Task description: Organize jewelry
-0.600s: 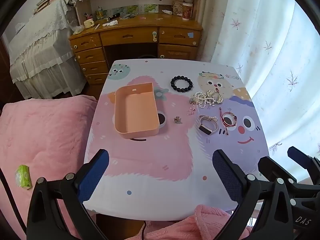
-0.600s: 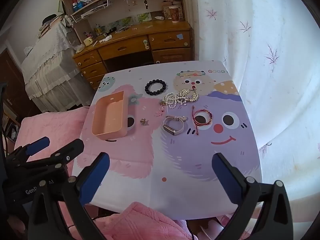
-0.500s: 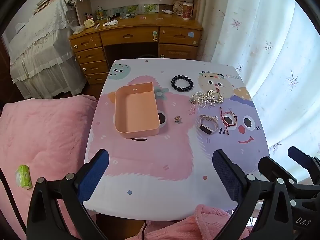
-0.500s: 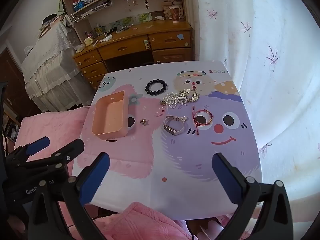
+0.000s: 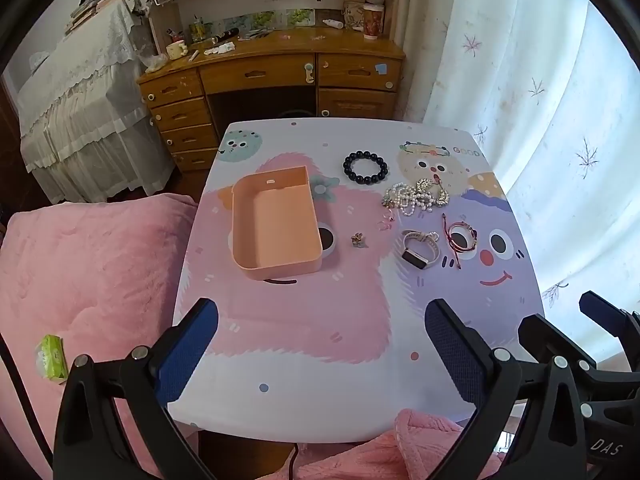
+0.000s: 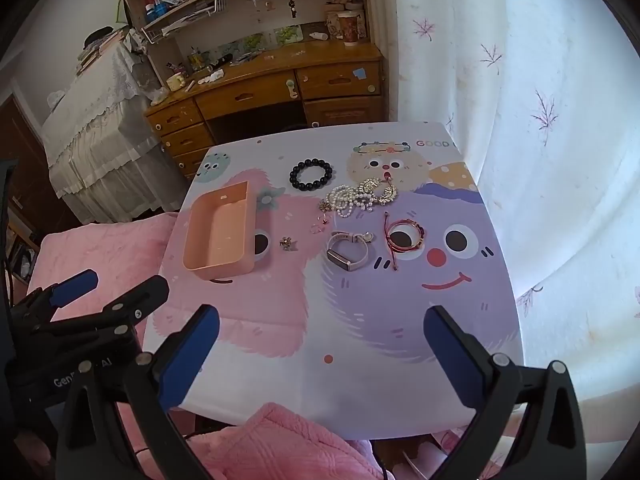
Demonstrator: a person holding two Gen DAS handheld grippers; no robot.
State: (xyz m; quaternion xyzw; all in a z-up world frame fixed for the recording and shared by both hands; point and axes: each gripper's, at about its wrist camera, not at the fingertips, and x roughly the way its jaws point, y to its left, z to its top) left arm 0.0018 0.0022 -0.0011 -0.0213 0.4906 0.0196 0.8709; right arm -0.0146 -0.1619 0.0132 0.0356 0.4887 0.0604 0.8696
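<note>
Left gripper: released, fingers spread wide, holding nothing; it hangs above the near edge of the table.
Right gripper: released likewise, fingers wide apart, nothing between them; above the near edge, just beside the left one.
Table: cartoon-printed top in pink and purple; carries all the jewelry and the box.
Box: peach plastic, open-topped, nothing in it; on the left half of the table.
Black bead bracelet: far side, right of the box, lying apart.
Pearl strands: tangled heap with gold pieces, nearer than the beads.
Small charm: lone piece between the box and the watch.
Ring: thin, pale, hard to make out; near the pearls.
Watch: pale strap, dark face; just beside the red cord bracelet.
Red cord bracelet: right of the watch, cord tail trailing toward the near edge.
Step in hand: the start, by my judgement; no piece is in the box yet.
Next move: reach forward to one piece, close on it, carry it to the box; the flat, thin items likely need a low, careful pinch.
Writing: "GOOD" printed on the table's far right corner; "DAS" on the right gripper's body; "Gen…AI", partly hidden, on the left gripper's body.
</note>
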